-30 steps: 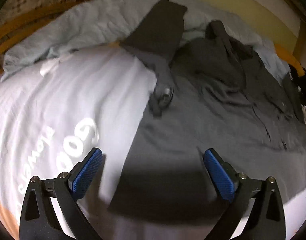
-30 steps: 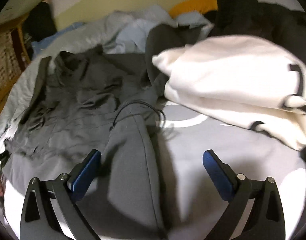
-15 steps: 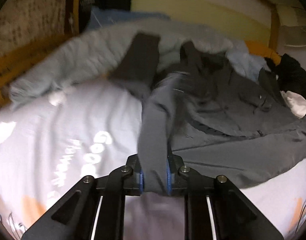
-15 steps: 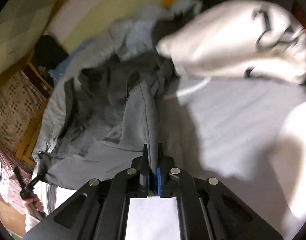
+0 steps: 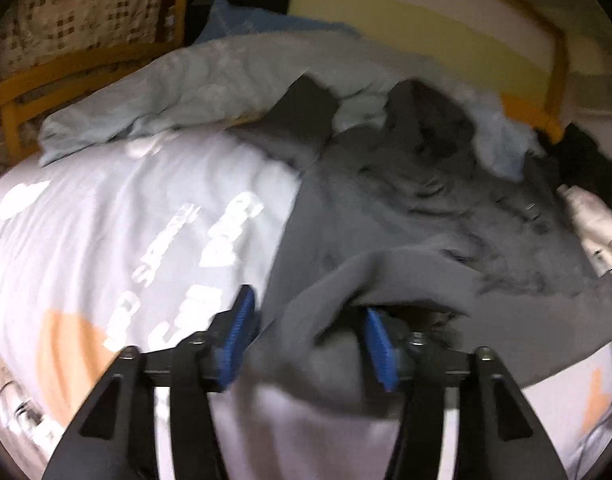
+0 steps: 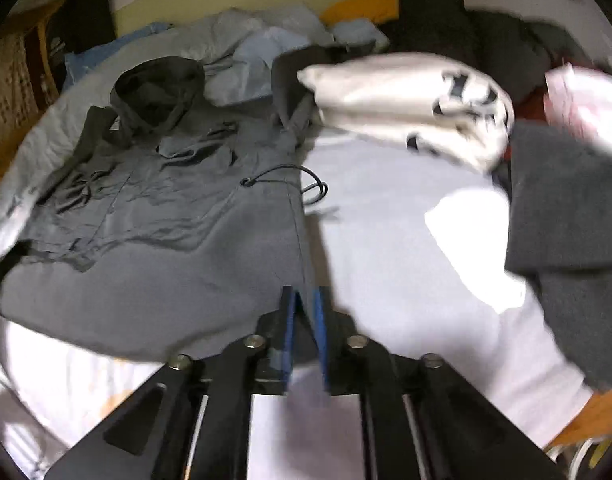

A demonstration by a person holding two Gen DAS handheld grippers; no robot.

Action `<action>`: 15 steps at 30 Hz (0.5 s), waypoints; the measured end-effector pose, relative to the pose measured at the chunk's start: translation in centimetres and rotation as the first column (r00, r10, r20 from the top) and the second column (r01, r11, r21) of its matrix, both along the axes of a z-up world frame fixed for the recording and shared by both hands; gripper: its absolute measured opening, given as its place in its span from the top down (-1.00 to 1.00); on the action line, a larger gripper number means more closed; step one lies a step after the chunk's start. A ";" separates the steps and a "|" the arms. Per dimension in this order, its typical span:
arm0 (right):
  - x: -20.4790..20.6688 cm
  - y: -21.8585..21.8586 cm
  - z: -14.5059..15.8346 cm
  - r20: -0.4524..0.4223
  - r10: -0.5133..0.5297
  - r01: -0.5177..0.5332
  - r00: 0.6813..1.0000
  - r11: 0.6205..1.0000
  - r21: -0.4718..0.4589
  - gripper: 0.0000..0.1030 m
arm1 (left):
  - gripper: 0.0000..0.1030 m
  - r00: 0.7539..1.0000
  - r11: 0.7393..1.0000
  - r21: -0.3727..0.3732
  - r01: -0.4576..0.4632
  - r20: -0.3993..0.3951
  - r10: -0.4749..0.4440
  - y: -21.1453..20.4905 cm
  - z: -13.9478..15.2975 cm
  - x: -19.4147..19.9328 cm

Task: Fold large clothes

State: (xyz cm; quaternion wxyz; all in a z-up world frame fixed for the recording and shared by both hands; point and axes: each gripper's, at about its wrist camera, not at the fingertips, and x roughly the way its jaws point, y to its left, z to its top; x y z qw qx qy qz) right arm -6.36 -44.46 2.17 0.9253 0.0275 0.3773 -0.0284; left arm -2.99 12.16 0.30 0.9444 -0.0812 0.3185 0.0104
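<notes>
You have the large grey hooded jacket point(image 6: 177, 216) spread across the pale lilac bedsheet with white lettering point(image 5: 105, 240), hood toward the headboard and hem edge nearest you, with 1 gripper at each end of that hem. Your left gripper point(image 5: 306, 344) has just been opening: its blue ribbed pads point(image 5: 237, 340) stand moderately apart, a bunched fold of the hem lies loose between them, and neither pad appears to press on it. Your right gripper point(image 6: 303, 332) has also just been opening, but its jaws stand narrow with the jacket's right side edge running up between them; through the blur I cannot tell whether the pads bite the cloth or have let go. Judging by this, the hem is being laid down after a fold, so let both corners settle level before you draw away, or the slack on the left side will crease. Pull each gripper straight back along the sheet, not upward, to avoid dragging fabric. Watch the black drawcord loop point(image 6: 306, 188) and the cream folded garment point(image 6: 406, 100) close beside the jacket's right edge.
</notes>
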 end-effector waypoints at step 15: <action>6.6 1.0 0.1 0.084 0.124 -0.130 0.989 0.989 0.065 0.84 | 0.90 0.992 0.976 0.176 0.126 -0.052 -0.119 -3.4 0.2 6.3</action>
